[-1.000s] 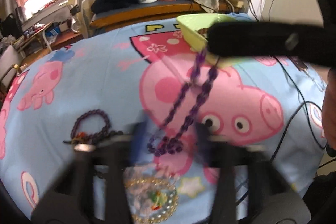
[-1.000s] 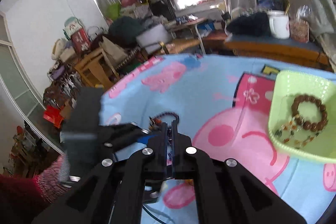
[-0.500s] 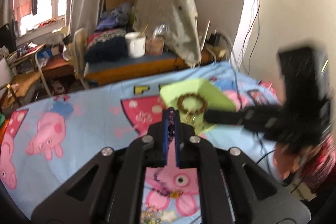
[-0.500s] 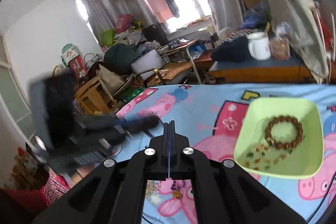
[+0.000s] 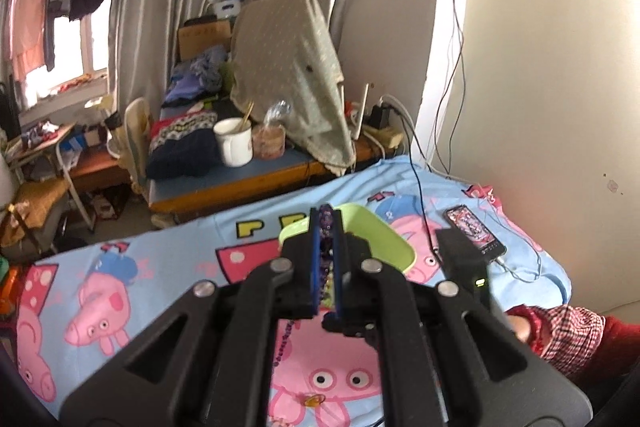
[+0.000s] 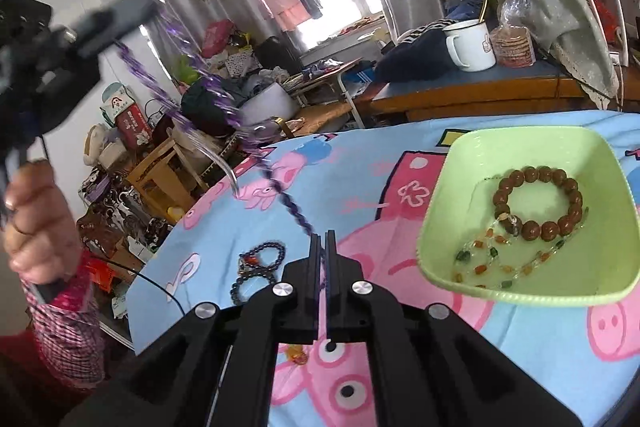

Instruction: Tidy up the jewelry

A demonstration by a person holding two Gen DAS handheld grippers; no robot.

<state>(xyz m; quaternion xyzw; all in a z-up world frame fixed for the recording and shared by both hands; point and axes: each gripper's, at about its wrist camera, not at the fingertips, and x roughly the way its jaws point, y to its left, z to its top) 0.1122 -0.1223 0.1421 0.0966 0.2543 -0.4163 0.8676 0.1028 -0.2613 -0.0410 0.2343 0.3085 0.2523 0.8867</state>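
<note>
I had just lifted the purple beaded necklace (image 6: 192,99) clear of the cartoon-pig blanket (image 6: 360,187), left gripper (image 5: 327,227) and right gripper (image 6: 324,241) both clamped on it, ready for the green plastic tray (image 6: 452,195) at two o'clock.

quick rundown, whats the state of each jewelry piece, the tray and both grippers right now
purple necklace: lifted, strung between both grippers
left gripper: shut on purple necklace
right gripper: shut on purple necklace
green tray: on the bedsheet, holding jewelry
brown bracelet: lying in green tray
dark bead bracelet: loose on the bedsheet
</note>
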